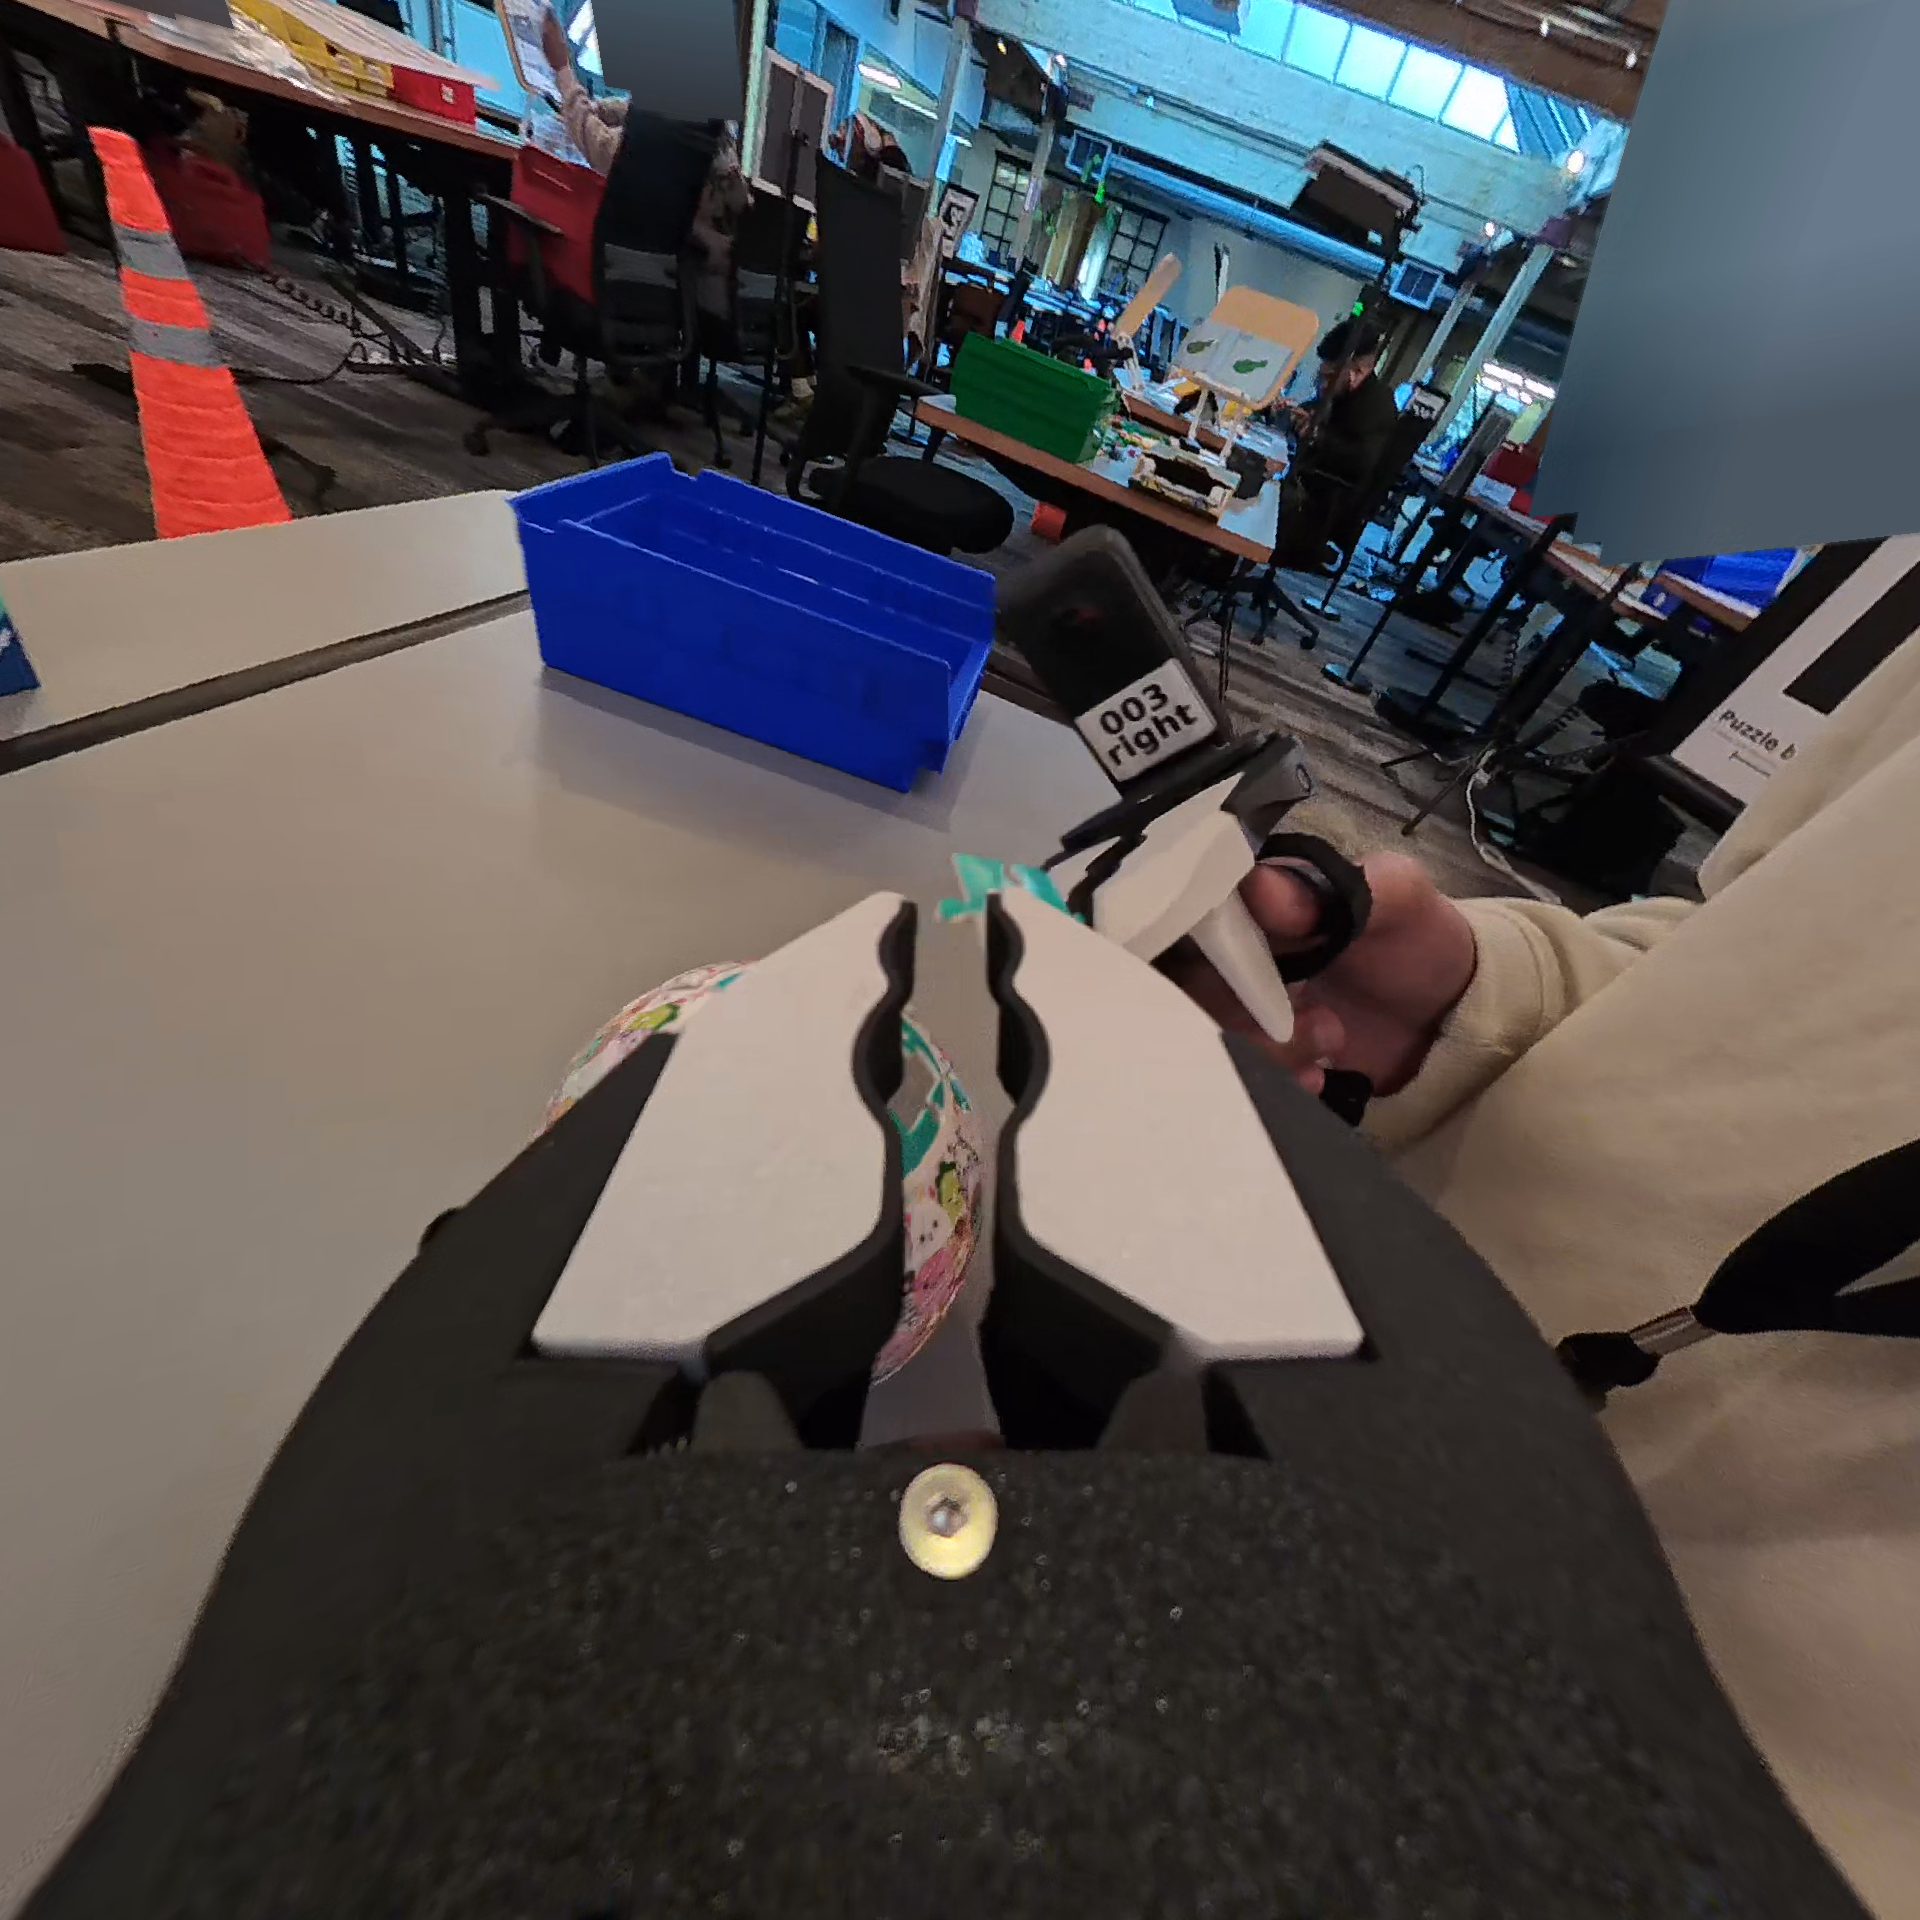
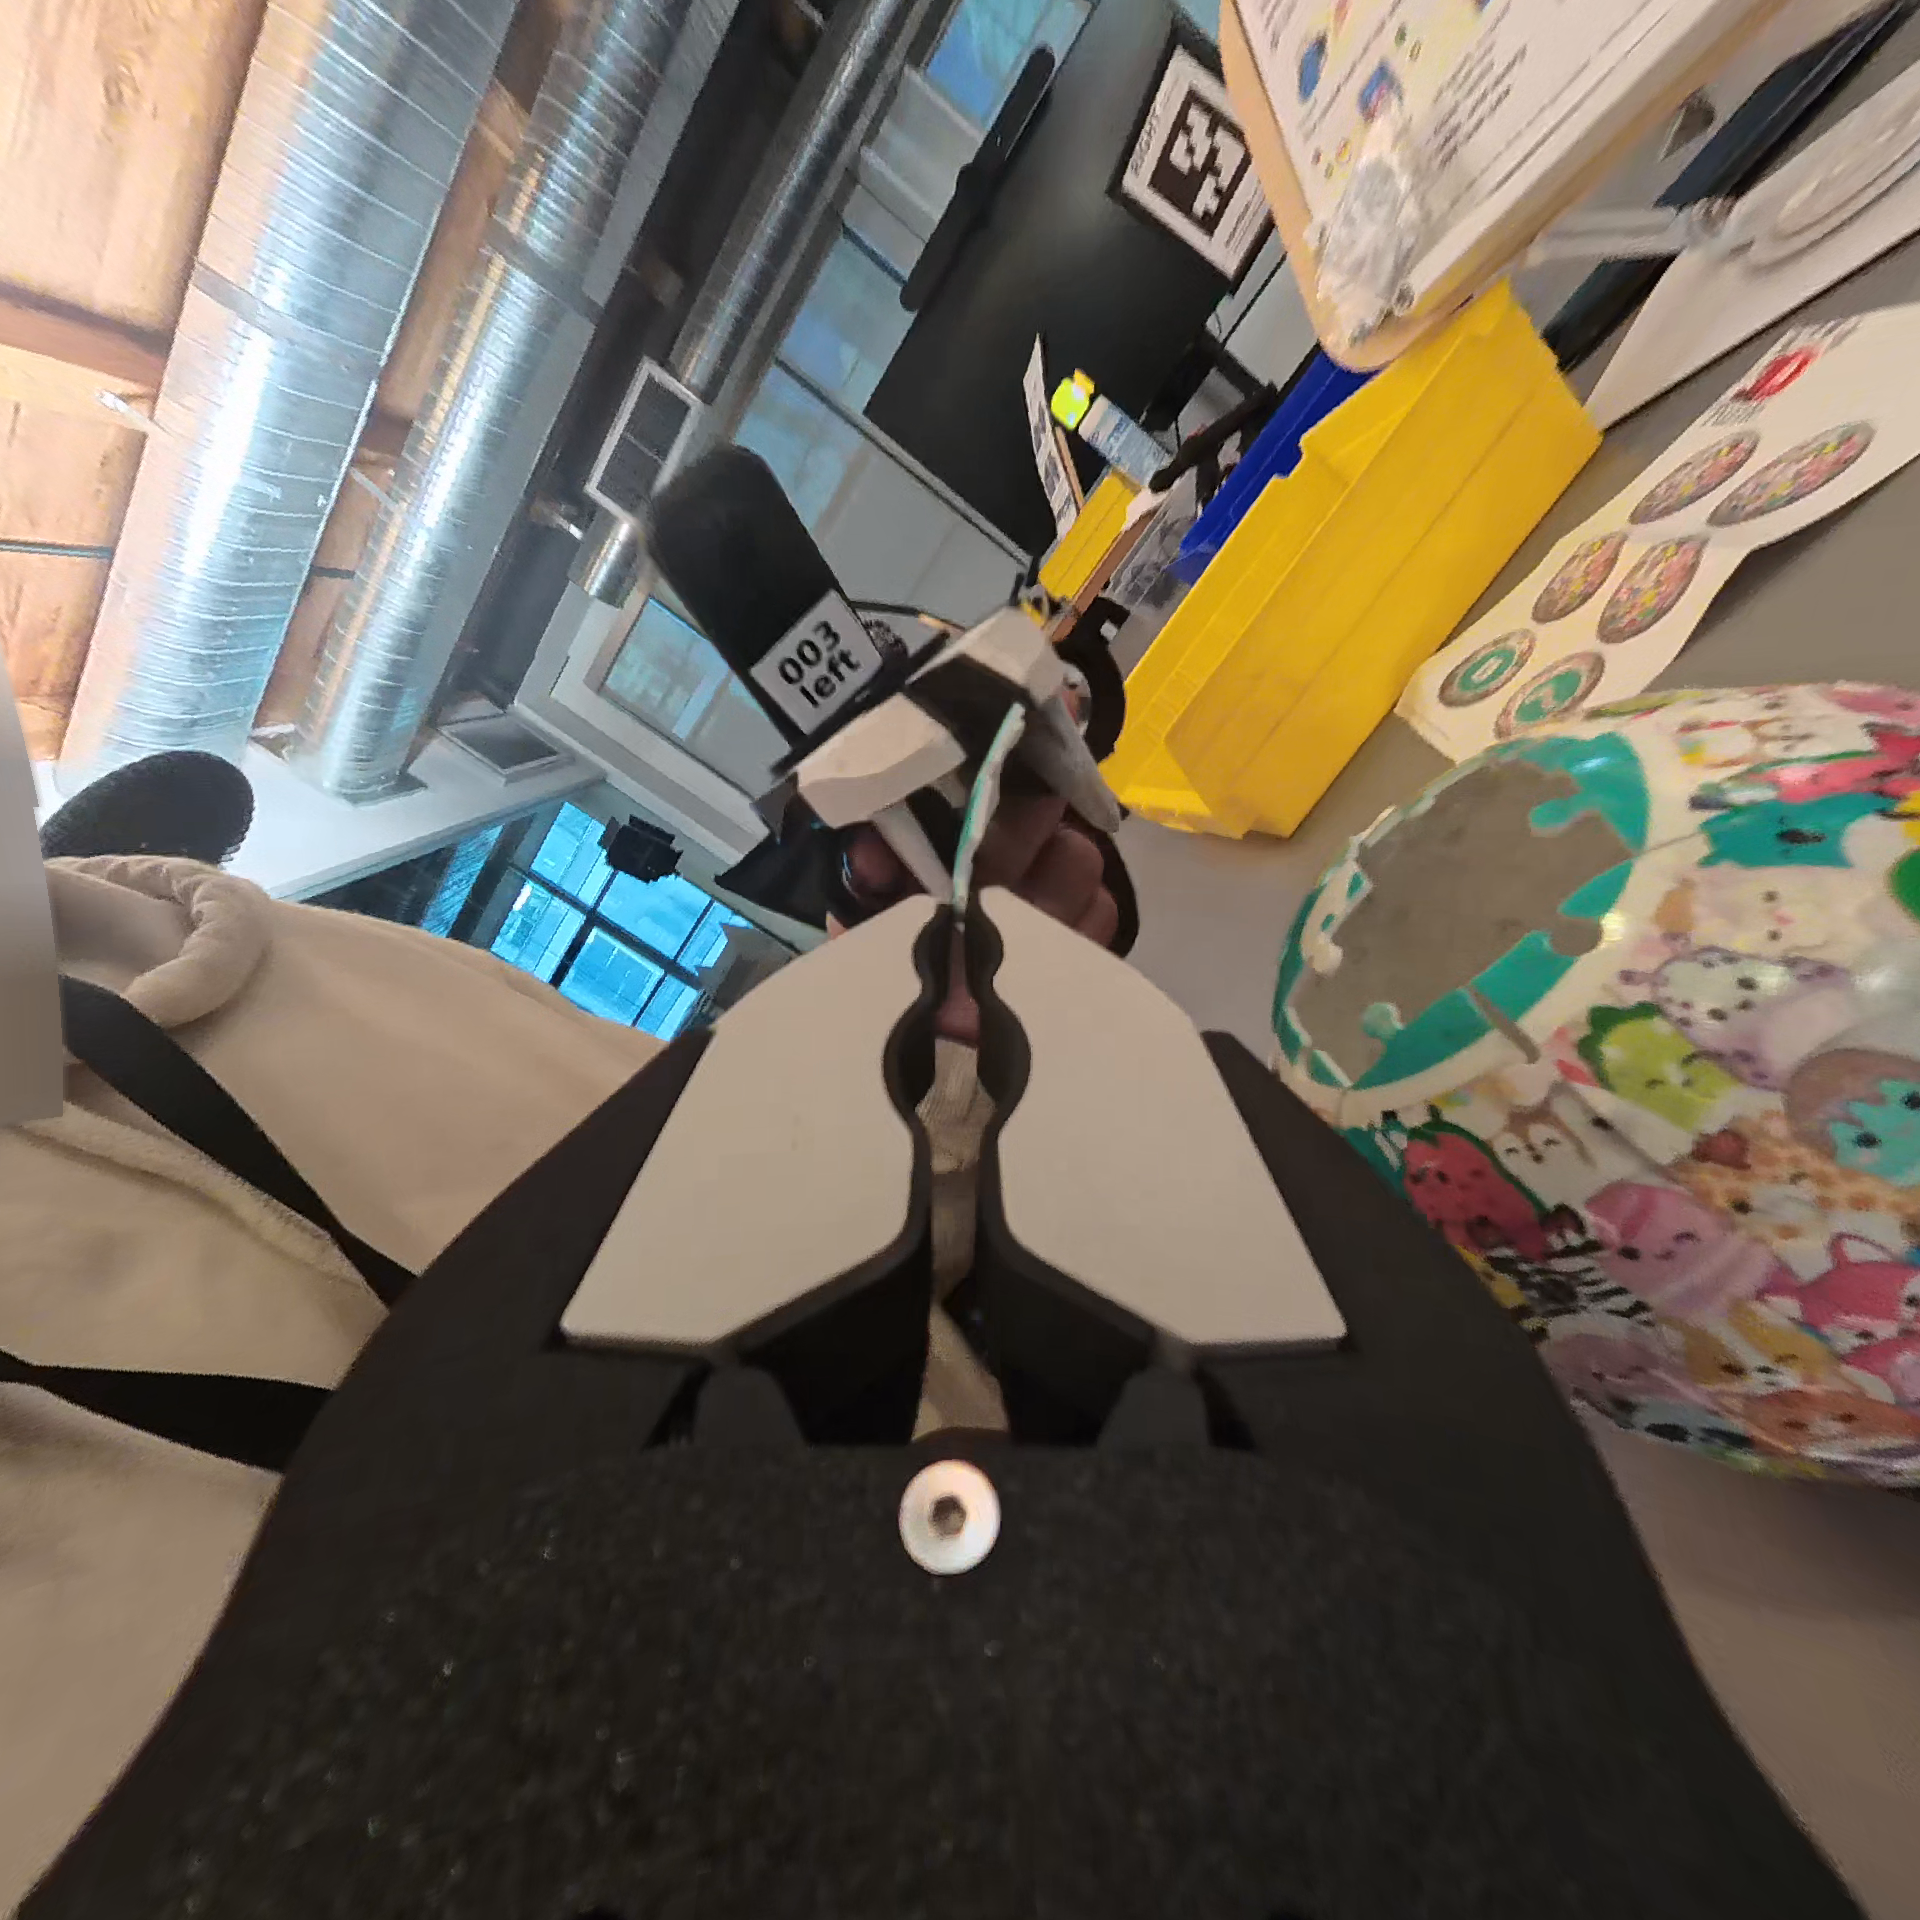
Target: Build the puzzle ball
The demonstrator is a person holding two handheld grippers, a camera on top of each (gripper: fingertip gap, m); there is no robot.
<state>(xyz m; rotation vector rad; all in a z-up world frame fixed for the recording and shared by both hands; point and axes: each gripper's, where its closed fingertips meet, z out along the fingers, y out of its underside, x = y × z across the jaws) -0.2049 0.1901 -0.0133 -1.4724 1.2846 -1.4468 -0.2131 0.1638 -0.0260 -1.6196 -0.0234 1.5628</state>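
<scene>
The puzzle ball [image 2: 1662,1091], printed with colourful cartoon animals, lies on the grey table [image 1: 312,935] and has a jagged open hole [image 2: 1455,935] in its teal area. In the left wrist view the ball [image 1: 940,1174] shows under my left fingers. A thin teal puzzle piece [image 1: 1023,883] hangs in the air between both grippers, edge-on in the right wrist view [image 2: 982,810]. My left gripper [image 1: 951,909] is nearly shut, with the piece at its tips. My right gripper [image 2: 961,920] is shut on the piece's other end. Each gripper shows in the other's view: the right [image 1: 1101,904], the left [image 2: 1013,847].
A blue bin [image 1: 748,634] stands on the table beyond the grippers. A yellow bin [image 2: 1351,603] and a printed sheet with round pictures [image 2: 1662,561] lie past the ball. A person's cream sleeve [image 1: 1662,1039] fills the right side. An orange cone [image 1: 177,343] stands on the floor. Only a small space, under 4 cm, lies between the two pairs of fingers.
</scene>
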